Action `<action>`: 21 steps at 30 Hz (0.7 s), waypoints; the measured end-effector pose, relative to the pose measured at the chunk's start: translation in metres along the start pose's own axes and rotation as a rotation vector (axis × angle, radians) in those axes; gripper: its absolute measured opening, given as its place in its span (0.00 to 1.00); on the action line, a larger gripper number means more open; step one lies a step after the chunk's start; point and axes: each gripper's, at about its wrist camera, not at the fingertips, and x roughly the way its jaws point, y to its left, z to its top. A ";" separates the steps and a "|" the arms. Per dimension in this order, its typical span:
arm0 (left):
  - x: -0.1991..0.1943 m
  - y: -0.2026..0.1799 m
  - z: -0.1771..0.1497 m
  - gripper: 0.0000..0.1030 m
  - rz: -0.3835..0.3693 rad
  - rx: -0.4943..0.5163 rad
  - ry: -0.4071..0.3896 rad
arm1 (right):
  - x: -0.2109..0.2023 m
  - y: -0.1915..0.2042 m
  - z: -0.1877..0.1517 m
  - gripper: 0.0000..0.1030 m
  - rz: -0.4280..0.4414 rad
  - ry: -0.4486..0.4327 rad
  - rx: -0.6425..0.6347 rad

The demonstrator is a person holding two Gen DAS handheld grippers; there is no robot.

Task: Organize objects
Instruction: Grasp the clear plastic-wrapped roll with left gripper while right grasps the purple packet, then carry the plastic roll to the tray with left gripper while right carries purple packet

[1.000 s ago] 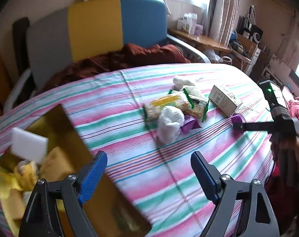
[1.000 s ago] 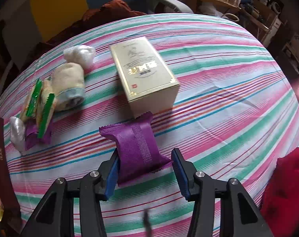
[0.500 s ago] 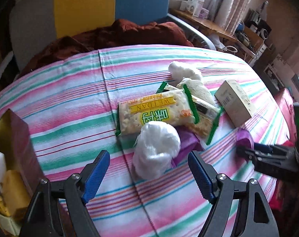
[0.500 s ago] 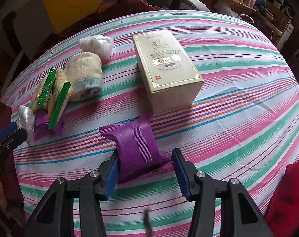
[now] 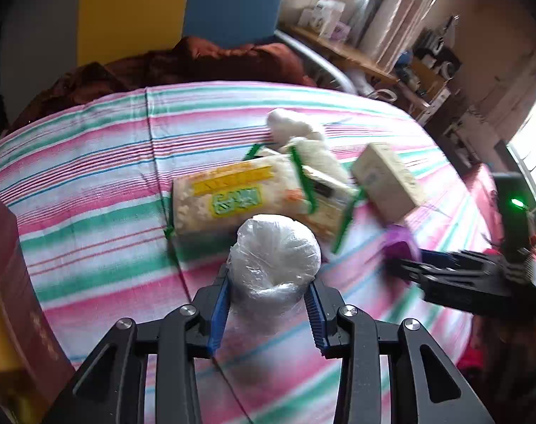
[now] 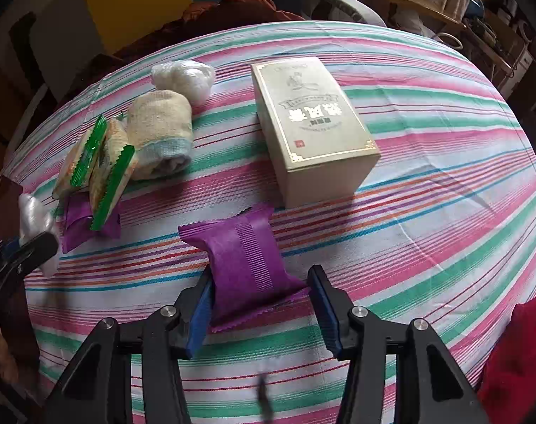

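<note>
My left gripper (image 5: 268, 304) is shut on a white plastic-wrapped bundle (image 5: 275, 258), just in front of a yellow-and-green snack pack (image 5: 232, 198). My right gripper (image 6: 261, 304) is shut on a purple sachet (image 6: 243, 247) and holds it over the striped tablecloth (image 6: 427, 212). In the left wrist view the right gripper (image 5: 402, 265) shows at the right with the purple sachet (image 5: 398, 243). In the right wrist view the left gripper (image 6: 24, 247) shows at the left edge with the white bundle (image 6: 34, 215).
A cream box (image 6: 314, 130) lies behind the sachet. A rolled towel (image 6: 162, 134), another white bundle (image 6: 183, 77), green-edged snack packs (image 6: 98, 166) and a second purple sachet (image 6: 80, 222) lie to the left. A dark red box (image 5: 17, 275) stands at the far left.
My left gripper moved forward to the white bundle and shut on it. My right gripper still holds the purple sachet and has shifted slightly over the table.
</note>
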 end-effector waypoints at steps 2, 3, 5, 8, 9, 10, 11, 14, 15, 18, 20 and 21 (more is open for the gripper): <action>-0.012 -0.005 -0.008 0.38 -0.015 0.010 -0.019 | -0.002 0.002 0.000 0.50 0.007 -0.004 -0.012; -0.018 -0.007 -0.012 0.38 -0.023 0.014 -0.024 | -0.003 0.002 0.000 0.50 0.014 -0.007 -0.016; -0.030 -0.010 -0.023 0.39 -0.031 0.014 -0.029 | -0.007 0.004 0.000 0.50 0.023 -0.019 -0.028; -0.044 -0.008 -0.038 0.39 -0.028 0.007 -0.031 | -0.019 0.019 -0.008 0.50 0.041 -0.036 -0.036; -0.049 -0.007 -0.043 0.39 -0.023 0.004 -0.031 | -0.021 0.020 -0.008 0.50 0.047 -0.043 -0.039; -0.053 -0.007 -0.048 0.39 -0.018 0.000 -0.033 | -0.025 0.025 -0.015 0.50 0.050 -0.047 -0.039; -0.061 -0.004 -0.054 0.39 -0.012 -0.006 -0.042 | -0.024 0.021 -0.011 0.50 0.056 -0.052 -0.042; -0.079 0.005 -0.065 0.39 0.004 -0.032 -0.064 | -0.024 0.012 -0.009 0.50 0.069 -0.066 -0.046; -0.088 0.010 -0.069 0.39 0.010 -0.044 -0.076 | -0.021 0.016 -0.009 0.50 0.071 -0.071 -0.047; -0.109 0.021 -0.077 0.39 0.032 -0.066 -0.110 | -0.021 0.015 -0.009 0.50 0.086 -0.088 -0.056; -0.124 0.032 -0.083 0.39 0.046 -0.092 -0.135 | -0.015 0.022 -0.003 0.50 0.100 -0.101 -0.066; -0.128 0.035 -0.085 0.39 0.053 -0.100 -0.144 | -0.015 0.026 -0.002 0.50 0.107 -0.106 -0.072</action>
